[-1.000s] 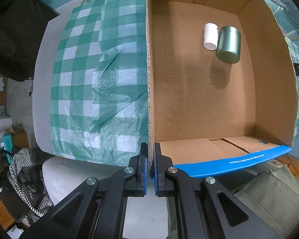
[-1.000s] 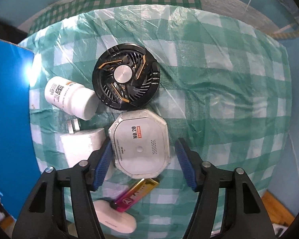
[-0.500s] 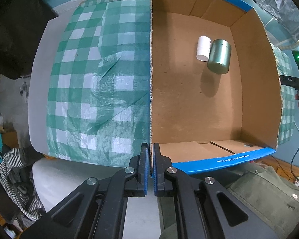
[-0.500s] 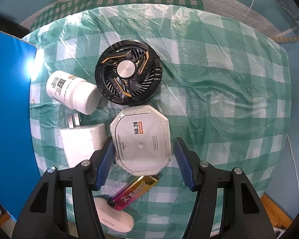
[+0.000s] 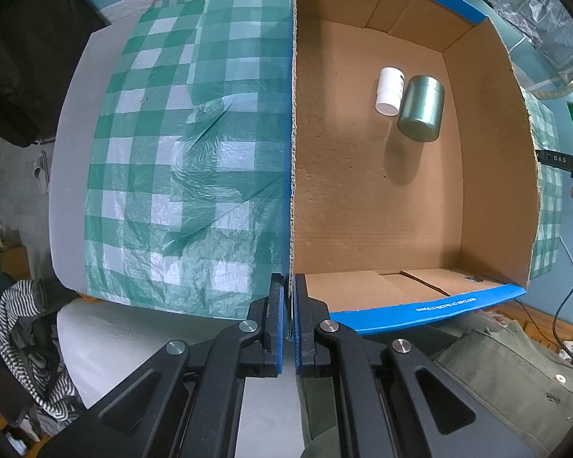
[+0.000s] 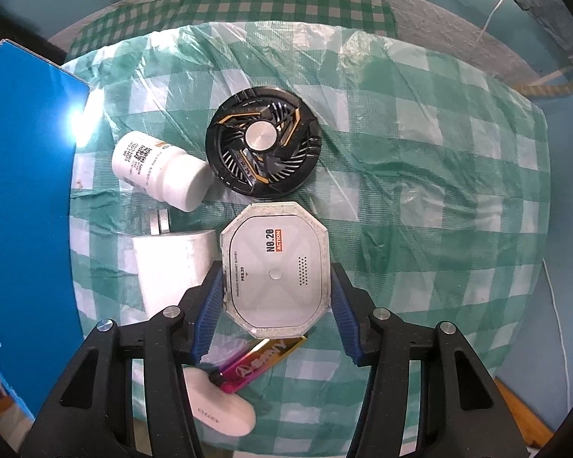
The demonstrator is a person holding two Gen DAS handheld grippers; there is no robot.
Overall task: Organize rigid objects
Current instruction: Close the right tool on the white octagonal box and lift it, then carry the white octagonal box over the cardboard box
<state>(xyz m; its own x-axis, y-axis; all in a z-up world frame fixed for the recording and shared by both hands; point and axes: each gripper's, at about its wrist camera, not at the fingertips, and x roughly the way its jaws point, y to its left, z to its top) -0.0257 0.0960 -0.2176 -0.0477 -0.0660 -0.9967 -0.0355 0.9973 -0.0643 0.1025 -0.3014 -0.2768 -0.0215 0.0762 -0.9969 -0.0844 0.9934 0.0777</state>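
A white octagonal plastic case [image 6: 275, 271] marked "NO.20 ACTION" lies flat on the green-and-white checked tablecloth [image 6: 420, 198], framed by the right gripper [image 6: 274, 297], whose blue-padded jaws have just been closing. They stand on either side of the case, at or just off its edges; whether the pads press it cannot be told. A round black cooling fan [image 6: 263, 142] sits just beyond the case, a white pill bottle [image 6: 160, 171] lies on its side to the fan's left, and a white charger block [image 6: 174, 267] rests beside the left jaw. A pink-and-gold lighter [image 6: 261, 358] and a small white oval case [image 6: 221, 400] lie nearer the camera.

The left gripper [image 5: 288, 324] is clamped on the blue-edged wall of the open cardboard box [image 5: 363, 210]. Inside it, a small white bottle [image 5: 389, 91] lies touching a grey-green metal canister [image 5: 421, 107].
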